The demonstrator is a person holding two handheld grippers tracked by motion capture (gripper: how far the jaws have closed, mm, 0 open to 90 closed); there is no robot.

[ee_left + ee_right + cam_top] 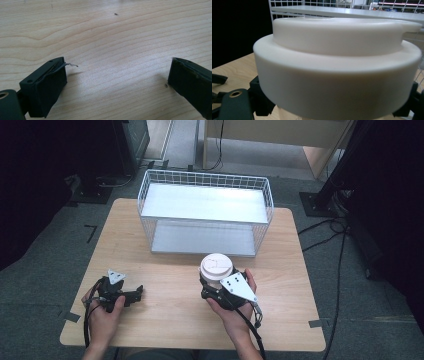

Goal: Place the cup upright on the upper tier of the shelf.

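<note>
Left gripper (pixel 131 295): lies on the table (pixel 165 320) near its left edge, jaws spread wide over bare wood, nothing between them. Bare tabletop runs between the two hands and along the near edge. Centre: cup (pixel 216 268) with white lid (pixel 337 65), upright in front of the wire basket (pixel 150 220), which stands on the far half of the table. A faint mark on the lid is too small to read. Right gripper (pixel 212 287): jaws closed on the cup below the lid.
</note>
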